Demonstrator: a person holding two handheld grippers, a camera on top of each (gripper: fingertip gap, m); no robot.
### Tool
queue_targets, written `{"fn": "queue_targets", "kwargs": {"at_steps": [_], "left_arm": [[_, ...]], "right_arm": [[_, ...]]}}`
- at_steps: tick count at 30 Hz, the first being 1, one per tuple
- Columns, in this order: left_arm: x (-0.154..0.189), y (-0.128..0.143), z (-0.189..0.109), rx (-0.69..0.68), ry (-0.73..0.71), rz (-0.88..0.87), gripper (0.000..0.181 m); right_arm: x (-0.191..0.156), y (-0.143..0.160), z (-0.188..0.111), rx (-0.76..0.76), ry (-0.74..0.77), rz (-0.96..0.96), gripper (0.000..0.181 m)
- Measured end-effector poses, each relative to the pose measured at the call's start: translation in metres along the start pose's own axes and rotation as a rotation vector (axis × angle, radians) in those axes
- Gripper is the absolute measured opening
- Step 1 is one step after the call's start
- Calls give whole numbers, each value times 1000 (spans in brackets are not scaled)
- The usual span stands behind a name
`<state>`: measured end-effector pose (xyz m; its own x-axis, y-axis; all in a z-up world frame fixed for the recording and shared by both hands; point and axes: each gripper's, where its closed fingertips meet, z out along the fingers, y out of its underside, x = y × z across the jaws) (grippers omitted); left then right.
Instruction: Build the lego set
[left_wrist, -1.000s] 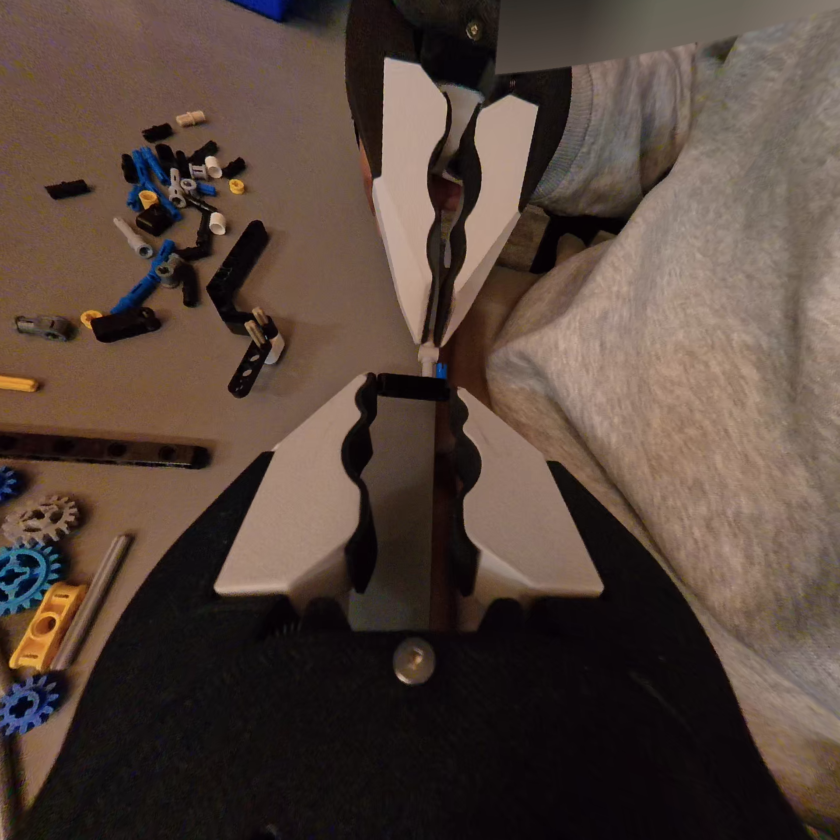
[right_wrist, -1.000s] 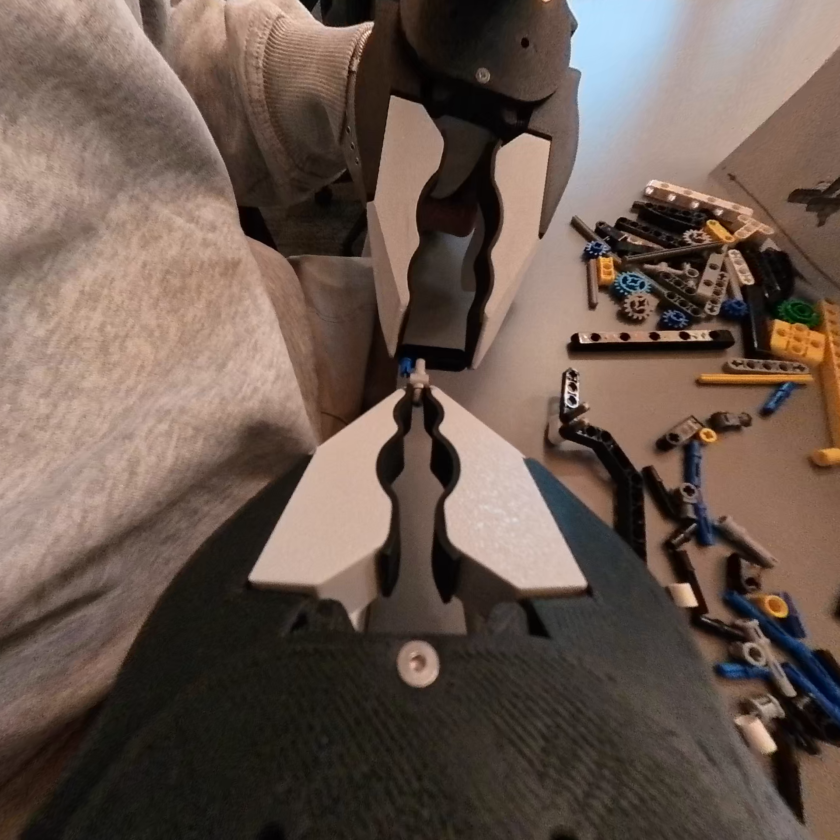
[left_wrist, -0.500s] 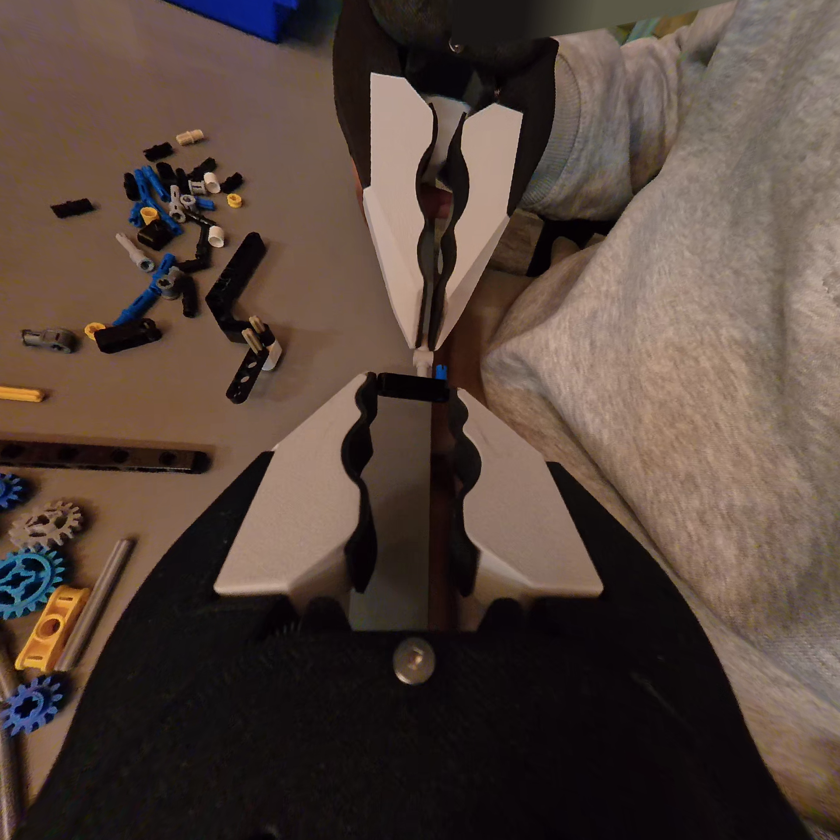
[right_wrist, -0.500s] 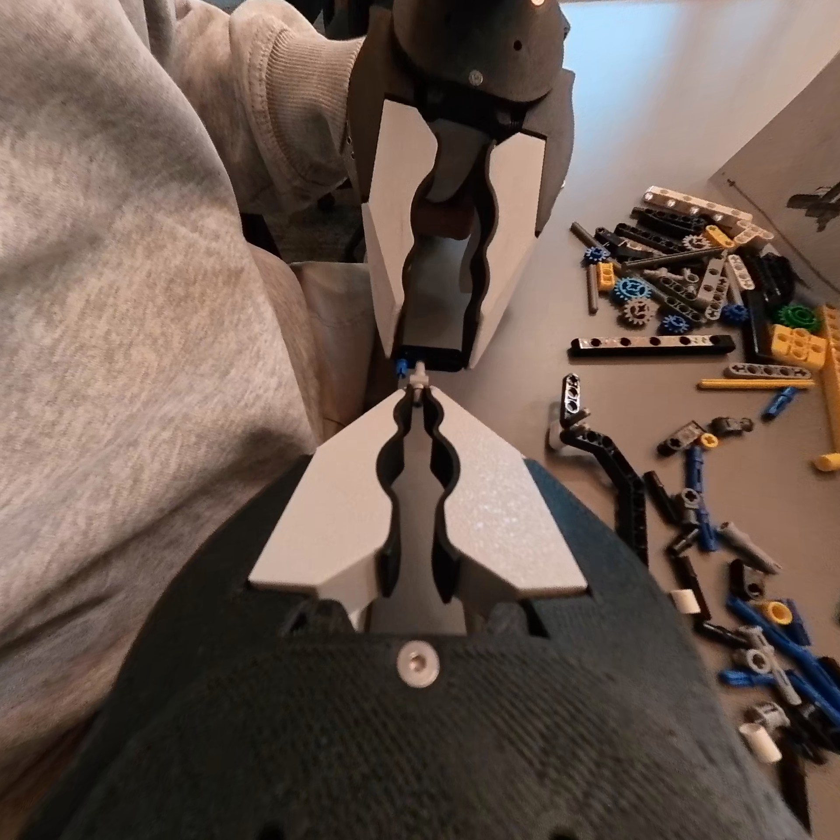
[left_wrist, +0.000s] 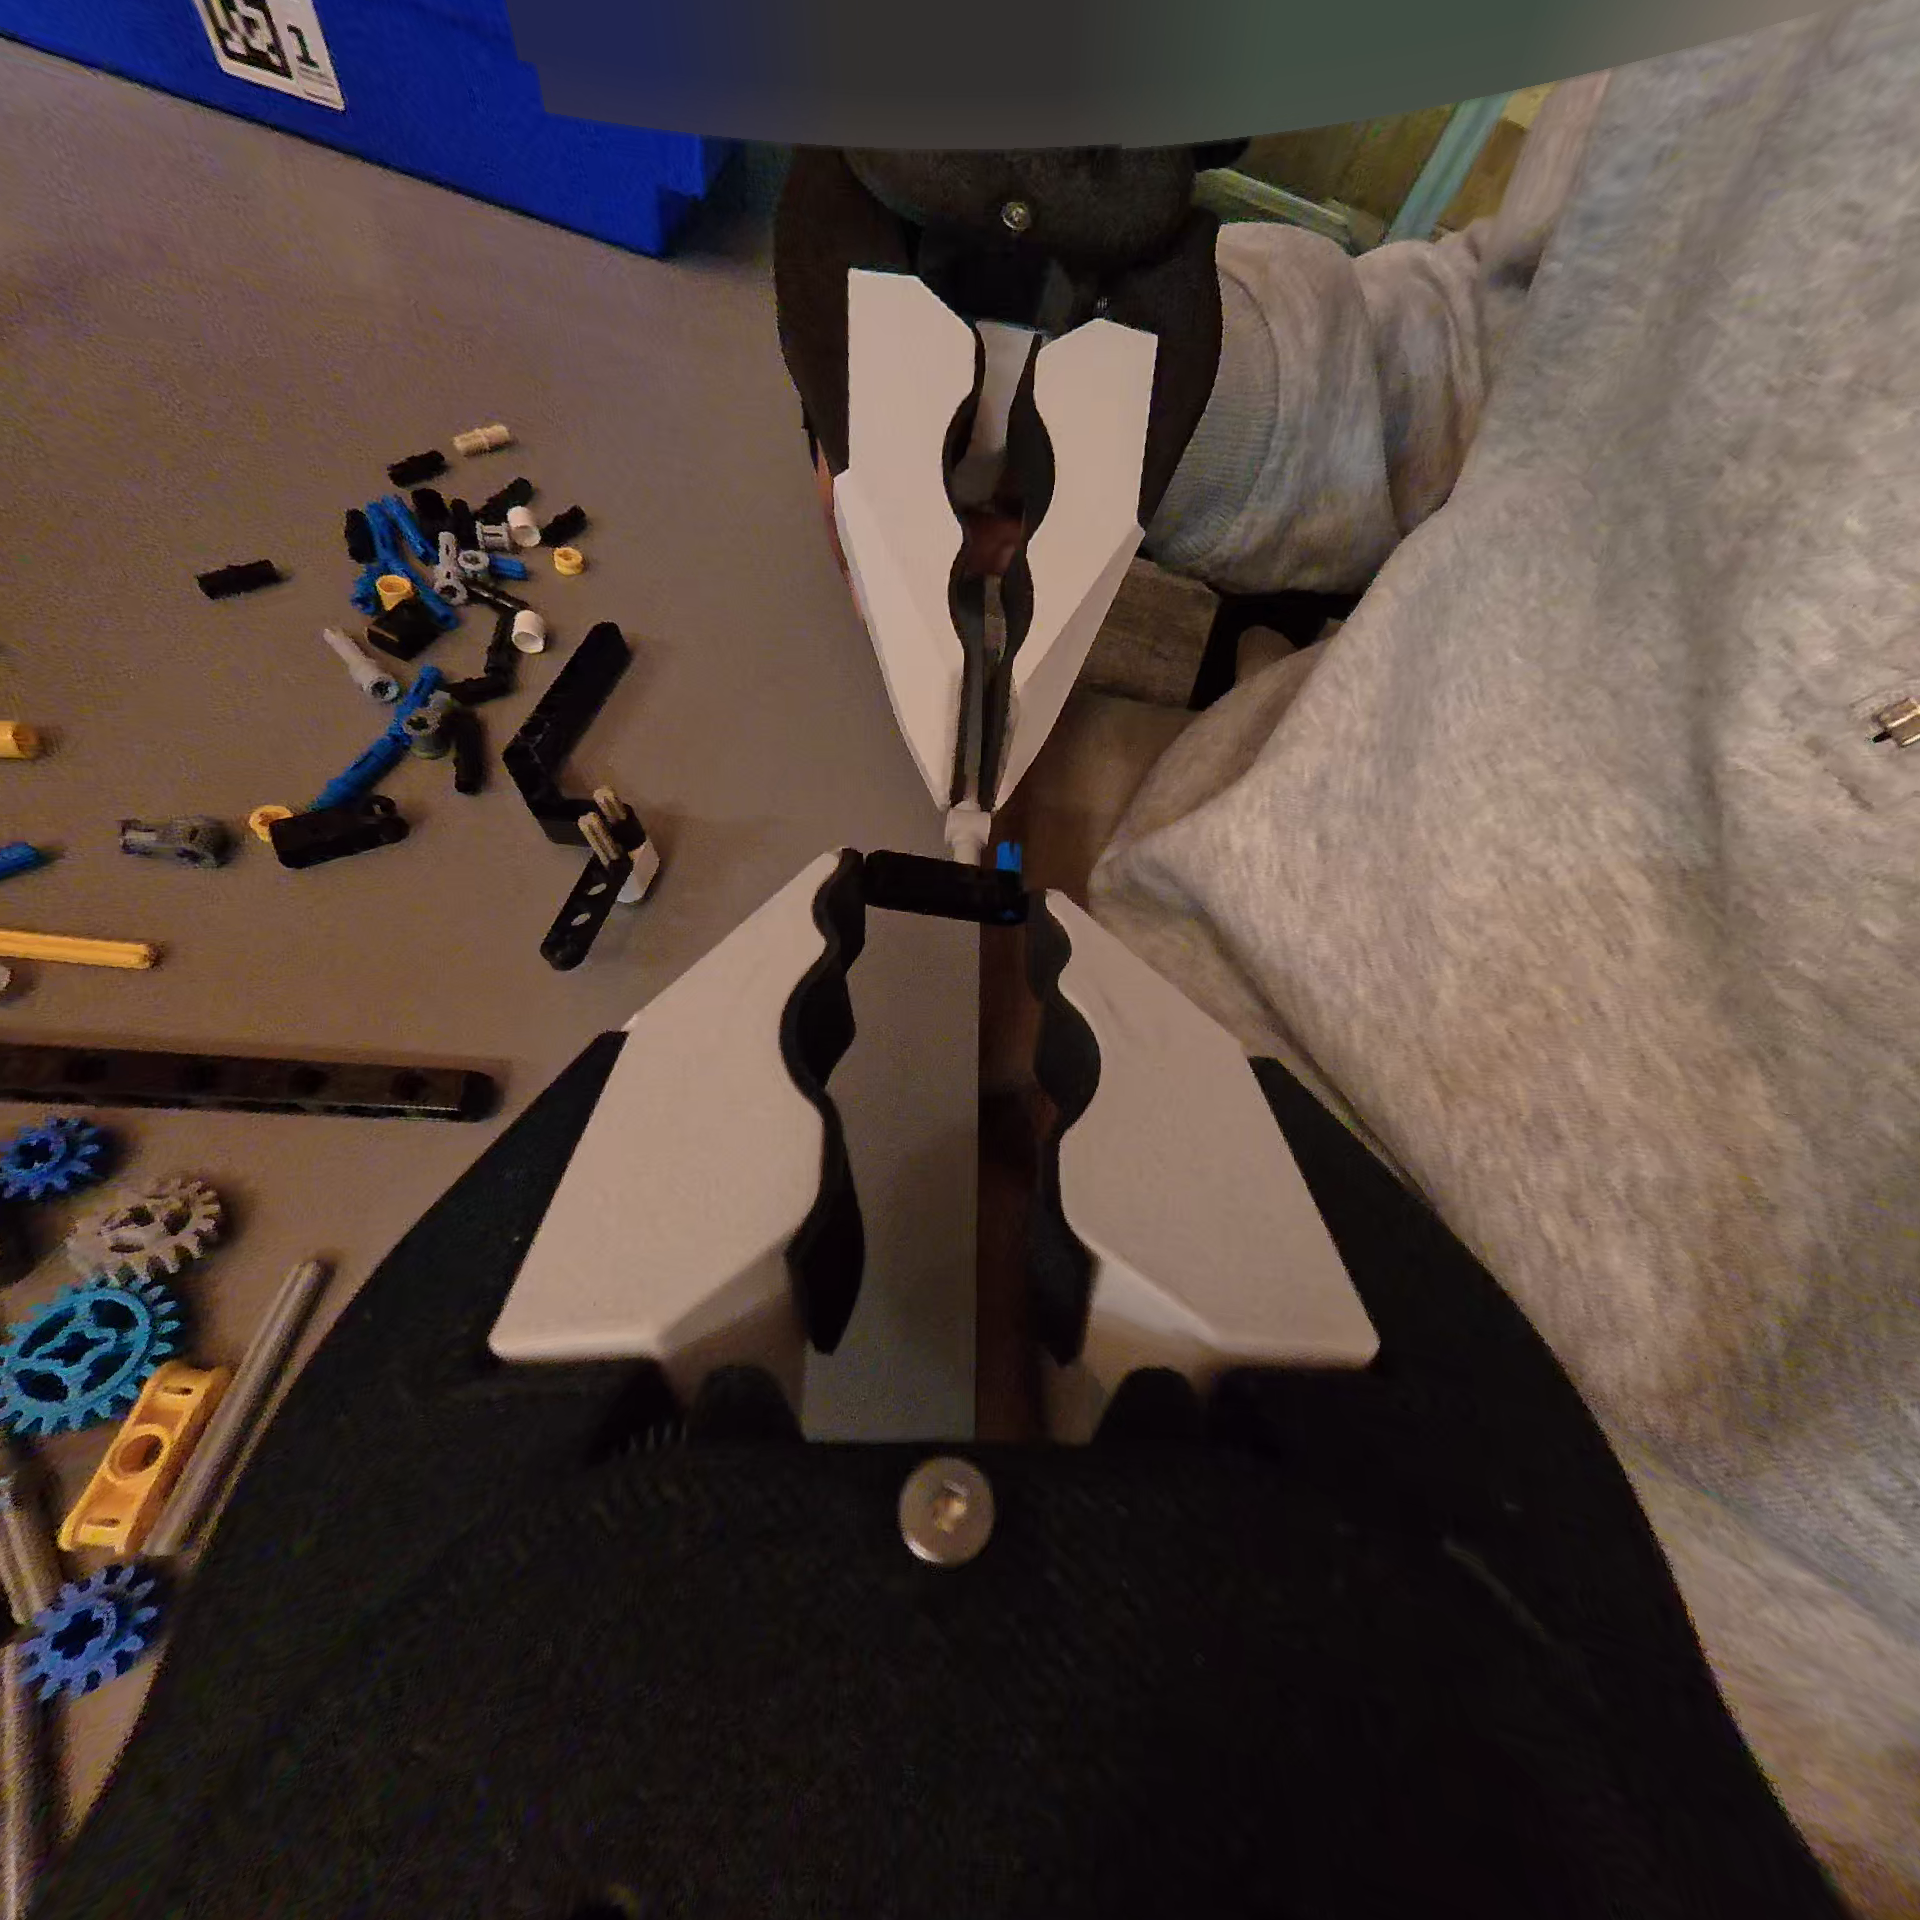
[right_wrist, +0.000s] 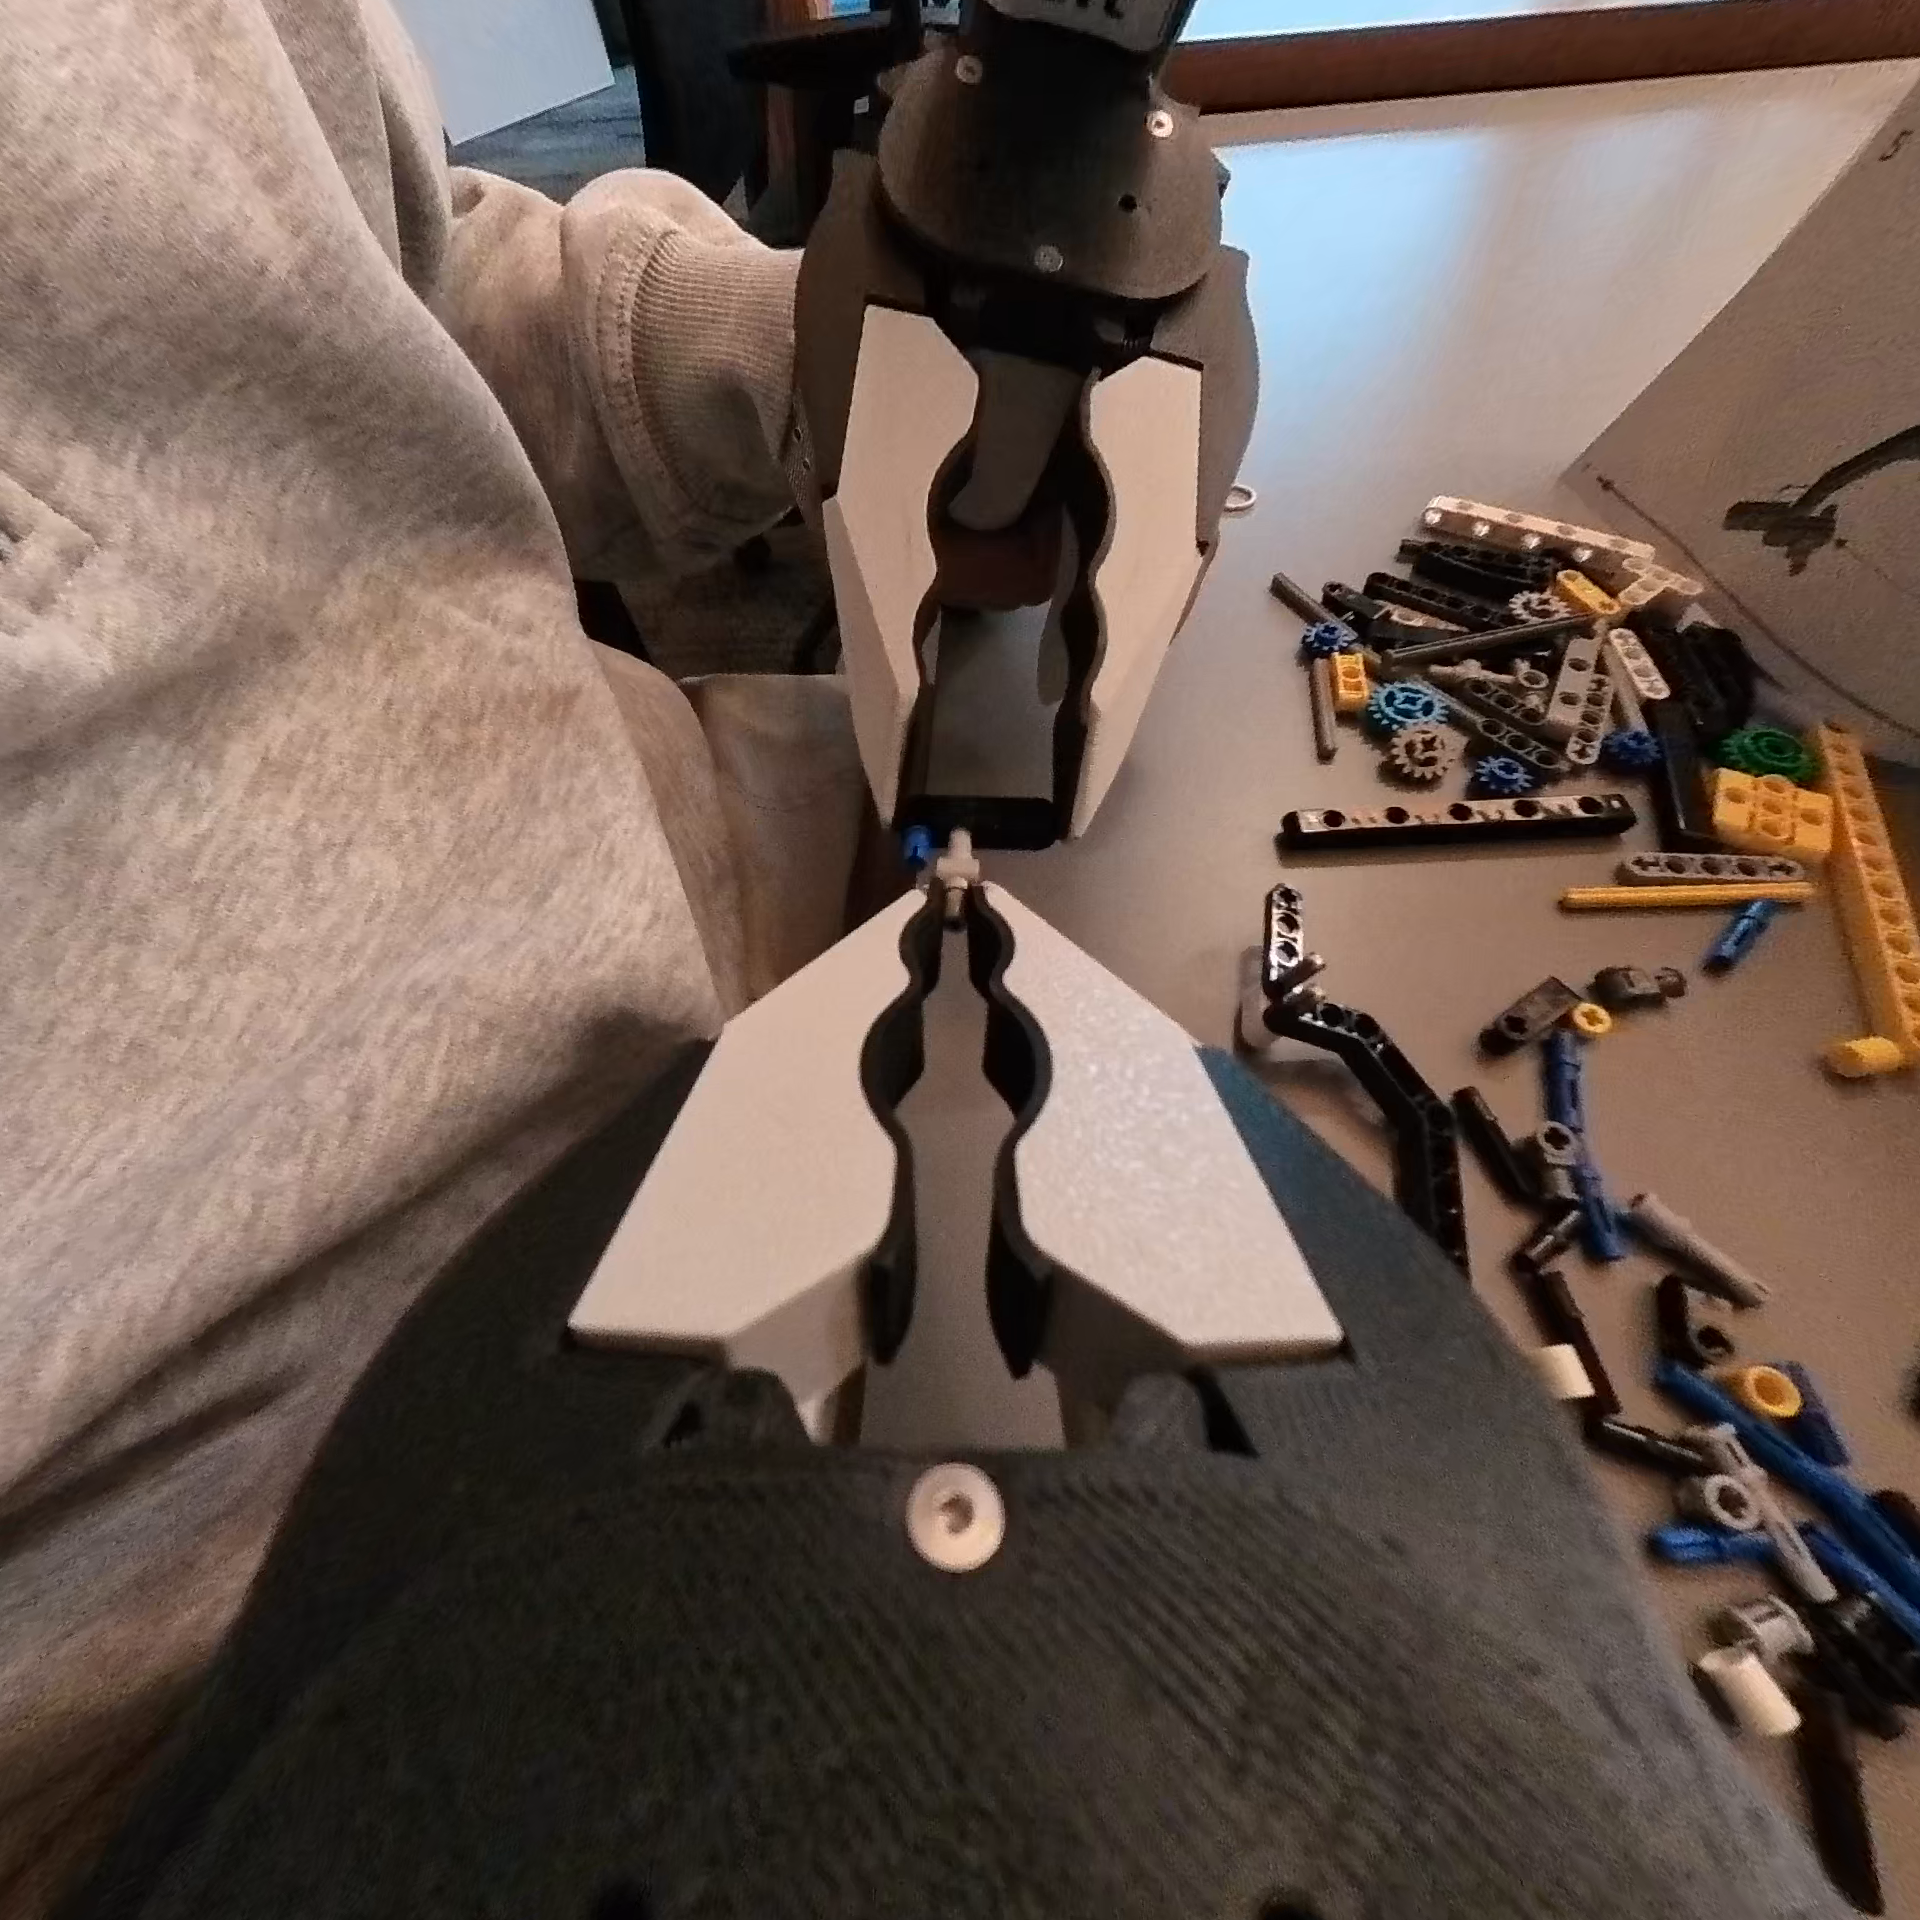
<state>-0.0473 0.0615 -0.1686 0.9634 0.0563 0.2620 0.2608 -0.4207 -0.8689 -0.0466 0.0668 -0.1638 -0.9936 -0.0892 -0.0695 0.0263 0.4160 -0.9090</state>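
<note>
Each wrist camera sits close behind its own gripper, looking forward along the fingers. The left gripper (left_wrist: 943, 894) and right gripper (right_wrist: 954, 891) face each other tip to tip, so both views share the black beam (left_wrist: 940, 883), the opposite gripper, and scattered parts (left_wrist: 447, 582) beside them.

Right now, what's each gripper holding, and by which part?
Left gripper clamps a short black beam by its two ends; a blue pin sticks out of it. Right gripper pinches a light grey pin by its rear end, tip at the beam.
</note>
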Motion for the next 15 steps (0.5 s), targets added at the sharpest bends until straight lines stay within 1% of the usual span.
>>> {"fn": "queue_targets", "kwargs": {"at_steps": [15], "left_arm": [[3, -10, -3, 71, 23, -2, 30]], "right_arm": [[-1, -6, -4, 47, -44, 62, 2]]}}
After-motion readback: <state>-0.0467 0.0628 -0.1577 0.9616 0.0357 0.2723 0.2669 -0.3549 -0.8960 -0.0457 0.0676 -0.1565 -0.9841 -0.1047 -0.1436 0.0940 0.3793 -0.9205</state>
